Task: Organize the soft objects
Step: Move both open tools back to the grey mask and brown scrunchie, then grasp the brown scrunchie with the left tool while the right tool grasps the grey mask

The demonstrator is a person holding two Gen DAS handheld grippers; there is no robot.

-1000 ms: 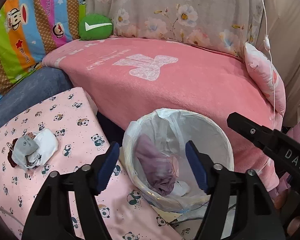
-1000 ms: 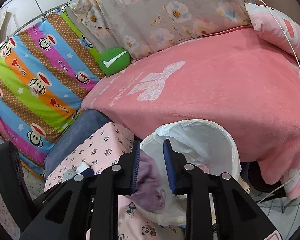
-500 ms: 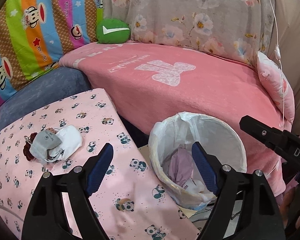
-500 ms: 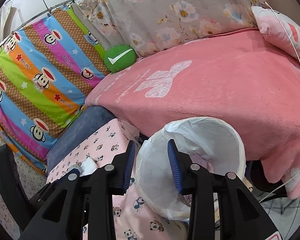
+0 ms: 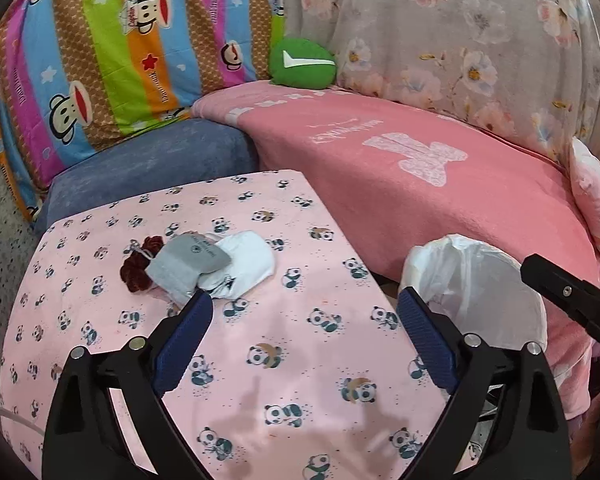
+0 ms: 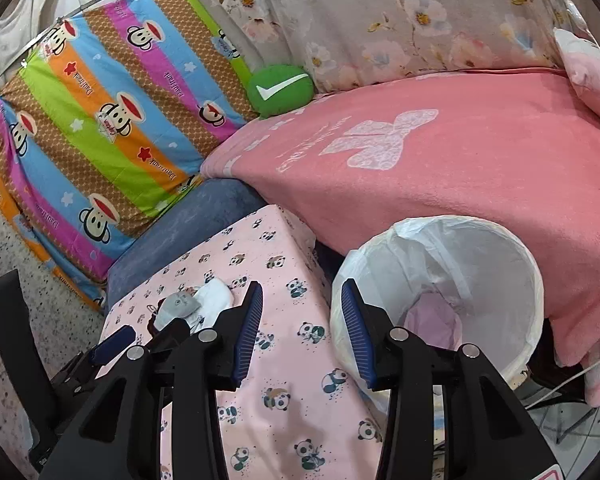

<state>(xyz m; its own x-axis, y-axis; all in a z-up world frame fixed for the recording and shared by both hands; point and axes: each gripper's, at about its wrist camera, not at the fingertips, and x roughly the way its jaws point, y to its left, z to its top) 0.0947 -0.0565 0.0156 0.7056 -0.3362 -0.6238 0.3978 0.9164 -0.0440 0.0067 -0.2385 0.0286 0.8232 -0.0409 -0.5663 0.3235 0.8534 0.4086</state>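
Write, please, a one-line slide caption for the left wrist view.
Open left tongs above the panda-print cover, facing small grey and white soft items; lined bin at right.

Bright, even light; fisheye-bent edges

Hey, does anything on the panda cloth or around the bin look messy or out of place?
One thing: a small pile on the panda cloth, a grey mitten lying over a white mitten and a dark red scrunchie. The bin stands upright, nothing spilled.
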